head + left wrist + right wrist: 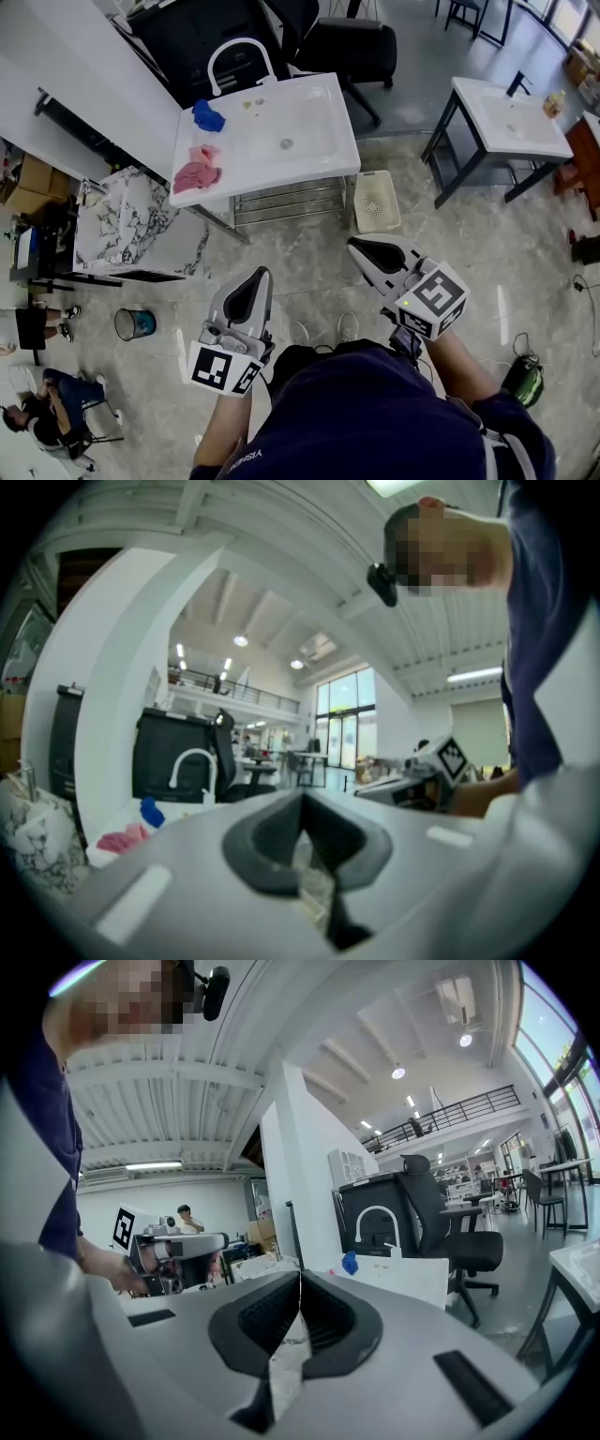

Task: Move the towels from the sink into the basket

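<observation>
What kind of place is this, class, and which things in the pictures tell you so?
Probably a large open workshop or test hall, not a home bathroom. A freestanding sink and a second sink stand out on the floor near an office chair, under a high ceiling with a mezzanine railing.

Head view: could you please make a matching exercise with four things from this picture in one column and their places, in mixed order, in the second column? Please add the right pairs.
Things:
1. blue towel
2. pink towel
3. basket
4. small bin

Places:
A. on the floor, by the right near corner of the sink
B. on the sink's left side, next to the tap
C. on the floor, near the marbled counter
D. on the sink's left side, at its near corner

Pairs: 1-B, 2-D, 3-A, 4-C.
</observation>
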